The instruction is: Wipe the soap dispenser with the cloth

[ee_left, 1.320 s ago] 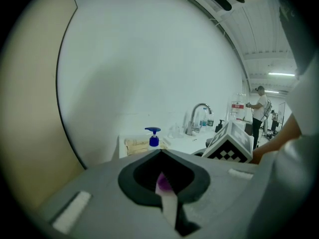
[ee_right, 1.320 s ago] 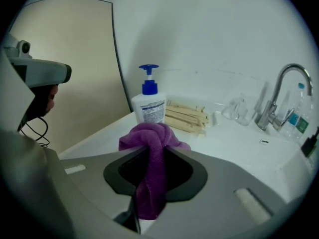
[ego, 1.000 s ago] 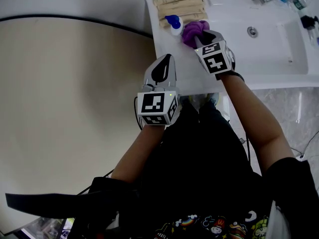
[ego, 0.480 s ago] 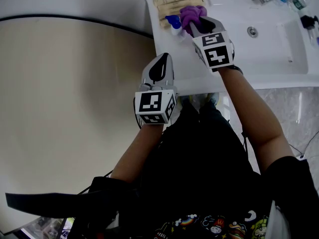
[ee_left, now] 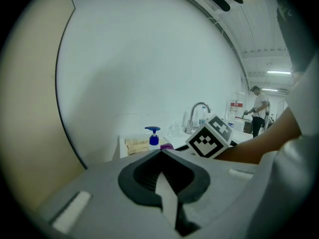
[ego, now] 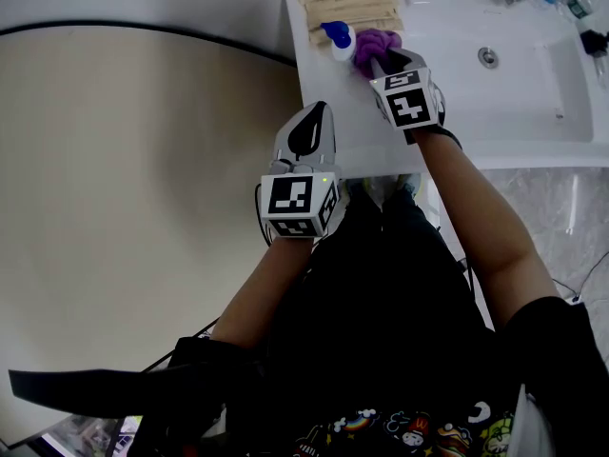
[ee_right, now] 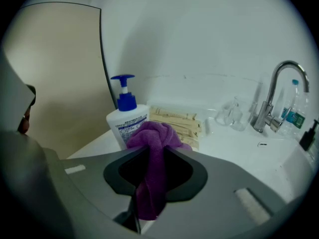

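Note:
The soap dispenser (ee_right: 127,119), a white bottle with a blue pump, stands at the back left corner of the white counter (ego: 333,93); it also shows in the head view as the dispenser (ego: 339,38). My right gripper (ee_right: 149,148) is shut on a purple cloth (ee_right: 152,138), whose bunched end touches the bottle's right side. In the head view the cloth (ego: 374,46) sits just right of the pump. My left gripper (ego: 306,133) hangs shut and empty at the counter's front left edge, well short of the bottle (ee_left: 152,136).
Tan wrapped packets (ego: 350,6) lie behind the dispenser. The sink basin (ego: 504,74) and its chrome tap (ee_right: 271,101) lie to the right, with clear glasses (ee_right: 230,114) beside the tap and small bottles (ee_right: 294,111) further right. A beige wall panel (ego: 133,188) fills the left.
My right gripper carried the purple cloth from over the bottle's pump down and right to the bottle's right side. The left gripper stayed put.

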The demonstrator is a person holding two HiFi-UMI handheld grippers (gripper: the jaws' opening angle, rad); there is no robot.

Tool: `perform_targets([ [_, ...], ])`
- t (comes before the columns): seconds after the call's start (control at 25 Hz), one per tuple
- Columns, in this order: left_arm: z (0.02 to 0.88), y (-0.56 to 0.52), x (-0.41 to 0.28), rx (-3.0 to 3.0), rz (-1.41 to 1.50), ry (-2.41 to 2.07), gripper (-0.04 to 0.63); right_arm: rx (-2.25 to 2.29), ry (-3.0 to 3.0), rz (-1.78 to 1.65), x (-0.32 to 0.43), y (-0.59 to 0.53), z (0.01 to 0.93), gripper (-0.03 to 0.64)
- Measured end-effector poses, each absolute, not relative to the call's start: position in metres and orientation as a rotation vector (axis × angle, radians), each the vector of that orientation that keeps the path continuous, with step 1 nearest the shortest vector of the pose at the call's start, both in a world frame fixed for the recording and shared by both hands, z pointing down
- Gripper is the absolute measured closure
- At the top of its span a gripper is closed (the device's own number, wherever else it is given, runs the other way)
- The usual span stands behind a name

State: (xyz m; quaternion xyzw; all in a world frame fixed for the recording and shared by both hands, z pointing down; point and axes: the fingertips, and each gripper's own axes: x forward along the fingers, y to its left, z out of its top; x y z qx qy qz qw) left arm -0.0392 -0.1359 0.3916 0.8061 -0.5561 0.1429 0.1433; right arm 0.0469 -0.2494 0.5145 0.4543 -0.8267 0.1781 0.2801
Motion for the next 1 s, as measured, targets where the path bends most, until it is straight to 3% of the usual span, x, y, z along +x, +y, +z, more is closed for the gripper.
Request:
perform_targets([
  [0.48,0.395,-0.141,-0.042,2.339,0.368,-1.581,0.595,1.155,-2.213,0.514,0.036,-0.213,0.523,0.505],
  [1.0,0.391,-0.138,-0.067,2.378,0.337,-1.566,0.595,1.304,-2.3,0.446,0.023,-0.21,0.469,0.505],
])
